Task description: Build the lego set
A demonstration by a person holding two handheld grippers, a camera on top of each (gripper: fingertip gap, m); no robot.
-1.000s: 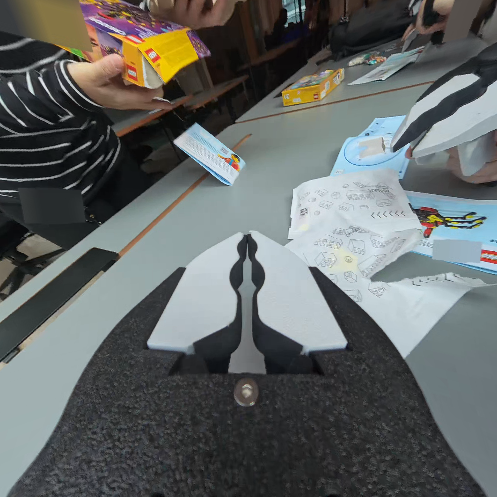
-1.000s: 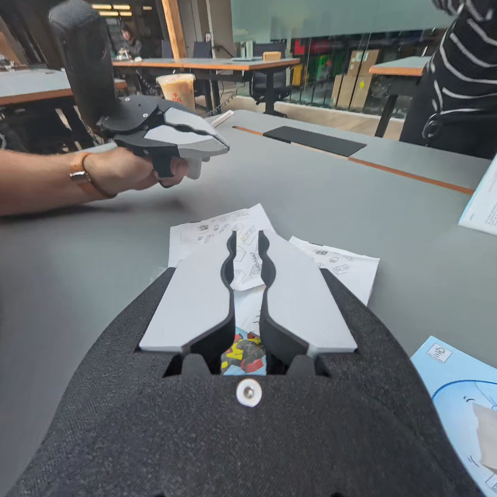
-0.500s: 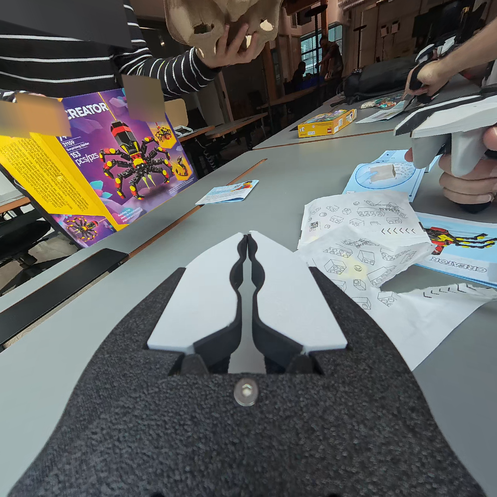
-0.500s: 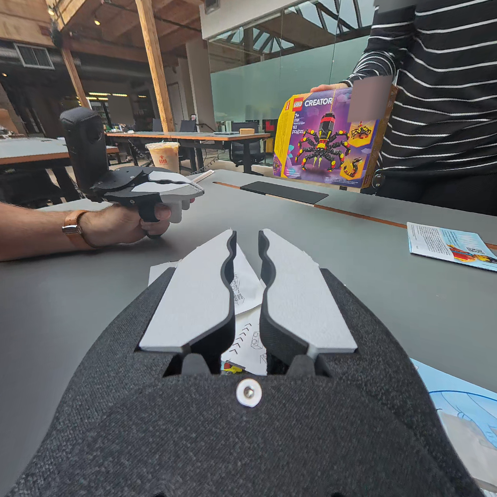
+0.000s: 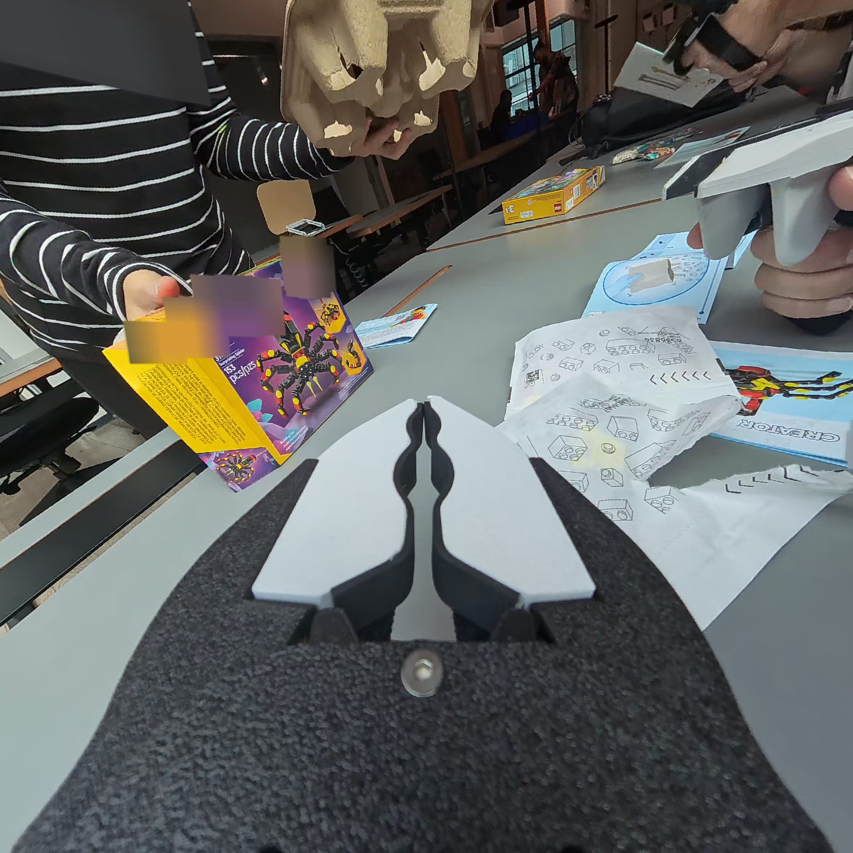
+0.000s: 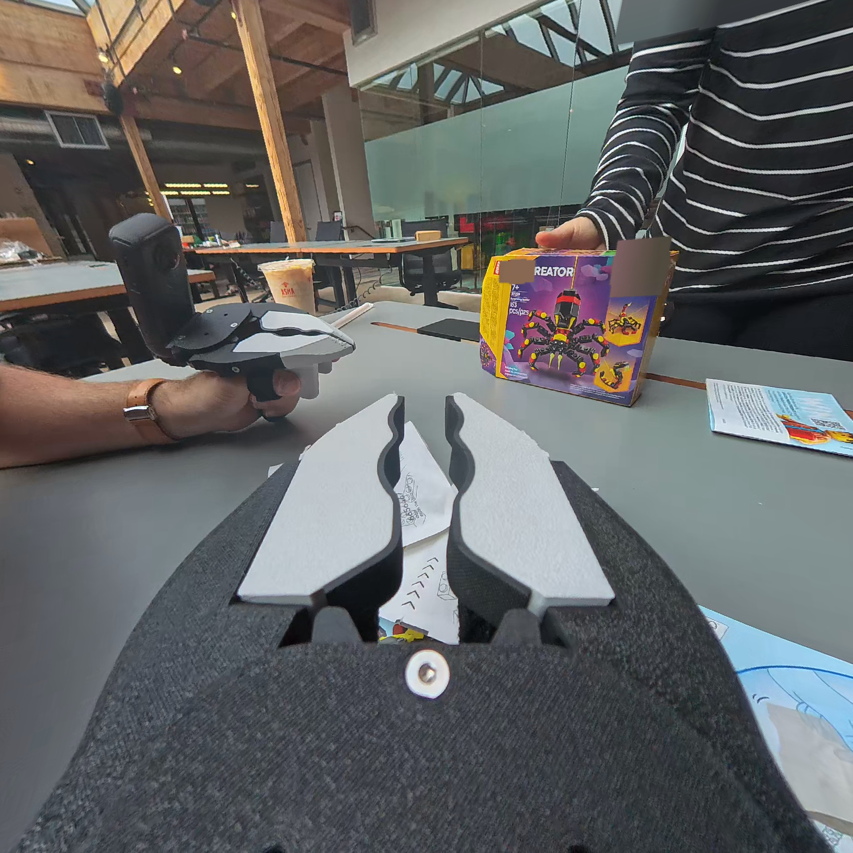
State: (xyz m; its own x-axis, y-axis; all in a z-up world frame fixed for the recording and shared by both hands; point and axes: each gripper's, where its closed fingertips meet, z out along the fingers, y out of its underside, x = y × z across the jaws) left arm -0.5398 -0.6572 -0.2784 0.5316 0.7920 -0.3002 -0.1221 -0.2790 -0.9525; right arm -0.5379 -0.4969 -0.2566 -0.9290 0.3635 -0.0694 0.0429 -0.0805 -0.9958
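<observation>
My left gripper [image 5: 423, 406] is clenched on nothing; my right gripper [image 6: 423, 400] is slightly parted over crinkled paper bags [image 5: 618, 406]. Glossy cardboard lego box [image 6: 572, 325] stands upright far right on matte grey table [image 6: 138, 498].

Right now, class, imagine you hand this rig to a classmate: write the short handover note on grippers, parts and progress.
Left gripper: shut, empty, over bare table.
Right gripper: slightly open, empty, above the paper bags.
A person's hand rests on the set box, standing on the table's far side. Instruction booklet lies beside the bags; a leaflet sits nearer the box.
Done: box and bags out; one bag torn open.
Left: no loose bricks visible, whole build remains.
</observation>
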